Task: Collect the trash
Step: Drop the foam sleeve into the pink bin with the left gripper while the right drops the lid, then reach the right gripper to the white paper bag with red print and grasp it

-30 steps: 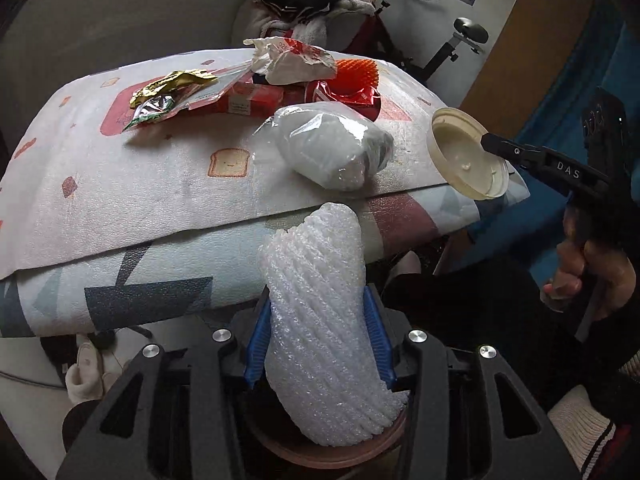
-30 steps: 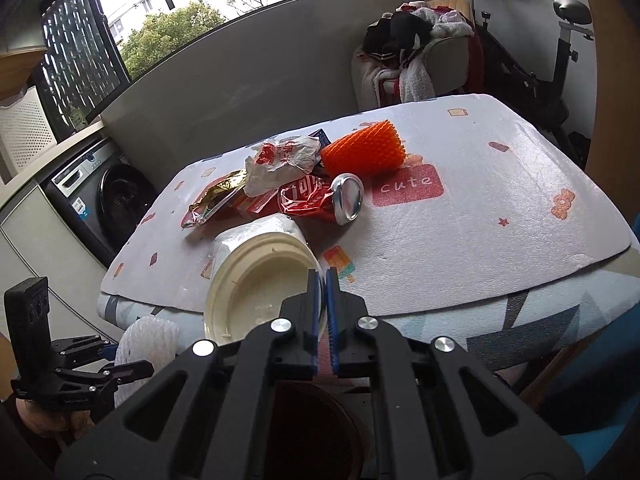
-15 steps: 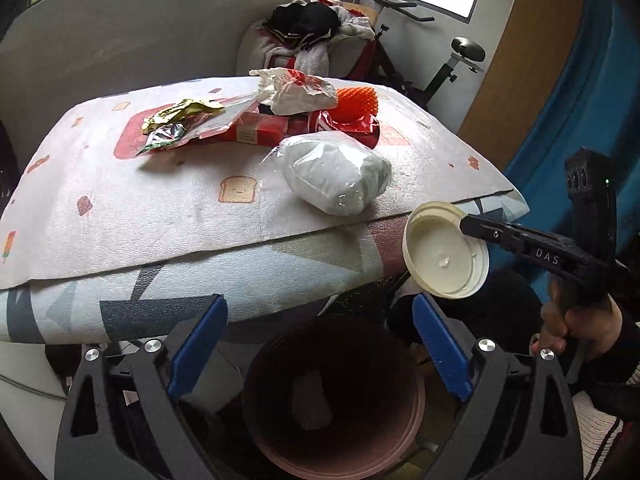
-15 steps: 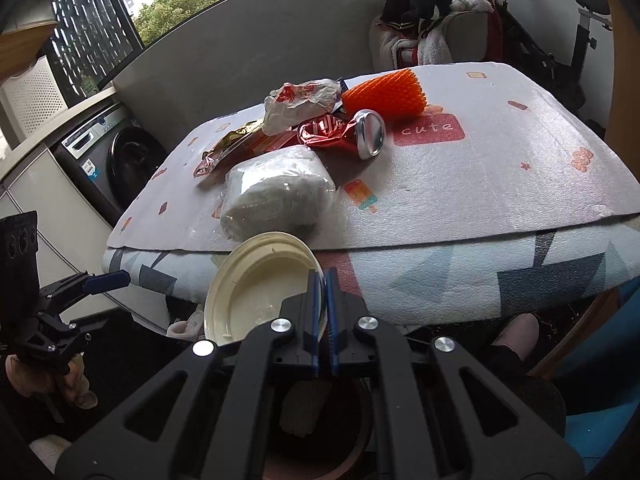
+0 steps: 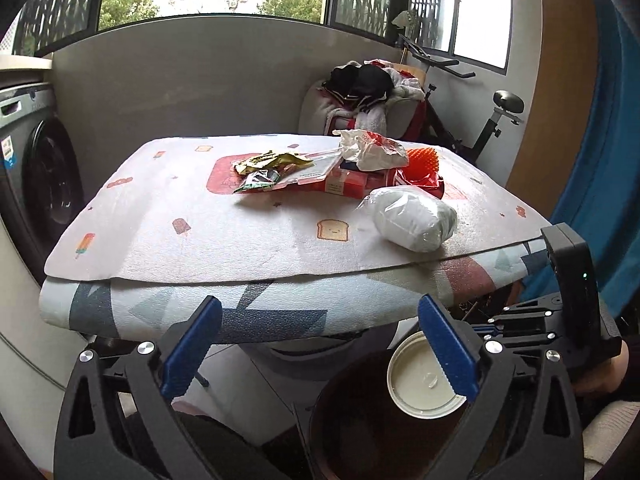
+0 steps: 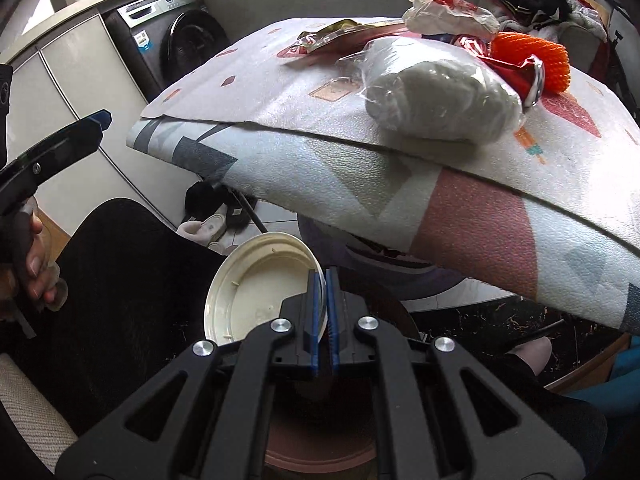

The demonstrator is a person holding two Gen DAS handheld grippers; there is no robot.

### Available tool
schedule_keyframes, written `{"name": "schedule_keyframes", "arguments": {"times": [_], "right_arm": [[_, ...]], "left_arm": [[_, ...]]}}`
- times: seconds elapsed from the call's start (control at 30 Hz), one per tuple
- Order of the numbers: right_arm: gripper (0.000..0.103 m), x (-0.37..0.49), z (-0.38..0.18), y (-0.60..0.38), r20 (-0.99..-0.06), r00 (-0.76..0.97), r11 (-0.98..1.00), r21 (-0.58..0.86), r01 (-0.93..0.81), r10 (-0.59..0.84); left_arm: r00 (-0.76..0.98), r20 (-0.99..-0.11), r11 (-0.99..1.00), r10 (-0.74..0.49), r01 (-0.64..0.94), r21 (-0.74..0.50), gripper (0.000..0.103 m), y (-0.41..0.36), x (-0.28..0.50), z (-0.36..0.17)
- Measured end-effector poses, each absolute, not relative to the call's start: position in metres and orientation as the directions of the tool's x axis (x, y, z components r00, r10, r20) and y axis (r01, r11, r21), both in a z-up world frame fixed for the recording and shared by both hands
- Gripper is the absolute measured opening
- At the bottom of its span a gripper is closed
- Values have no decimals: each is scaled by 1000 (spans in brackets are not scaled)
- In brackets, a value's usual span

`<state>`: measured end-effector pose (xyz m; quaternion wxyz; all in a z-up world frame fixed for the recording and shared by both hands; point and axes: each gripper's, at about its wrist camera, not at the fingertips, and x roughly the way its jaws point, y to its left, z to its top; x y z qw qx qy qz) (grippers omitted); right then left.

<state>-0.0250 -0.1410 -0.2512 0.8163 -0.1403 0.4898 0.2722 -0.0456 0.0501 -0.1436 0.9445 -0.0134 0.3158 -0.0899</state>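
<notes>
Gone from between the left gripper's (image 5: 320,344) blue pads: white foam net sleeve; jaws just opened, now spread wide and empty. Below the patterned padded table (image 5: 224,240), round brown bin (image 5: 360,424). Over its mouth, cream round plastic lid (image 6: 256,284), pinched at the rim by the right gripper (image 6: 323,280). On the table, clear-wrapped white bundle (image 5: 416,218).

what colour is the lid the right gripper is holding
Cream white, plain. The lid shows best in the right wrist view, pinched at its rim by the right gripper.
</notes>
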Motion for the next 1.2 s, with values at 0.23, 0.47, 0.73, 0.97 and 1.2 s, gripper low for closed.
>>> {"name": "schedule_keyframes", "arguments": {"times": [0.23,0.47,0.73,0.97,1.2], "right_arm": [[8,-18,-282,-135,-928,284,821,40,-569,242],[8,-18,-286,-133,-930,274,816,47,-576,246],[64,-21,-267,-140,-895,356,825,24,-564,270],[97,-22,-238,-158,-824,493,867,-3,-498,280],[97,-21,-216,-177,-750,605,905,-20,-424,267]], "left_arm": [[756,-637,986,-148,158,-42,96,43,-41,-153],[742,-654,986,-150,161,-43,97,41,-38,-157],[735,-662,988,-148,145,-59,97,45,-36,-159],[728,-670,989,-144,135,-66,97,47,-33,-160],[732,-667,989,-140,132,-63,97,47,-34,-160]]}}
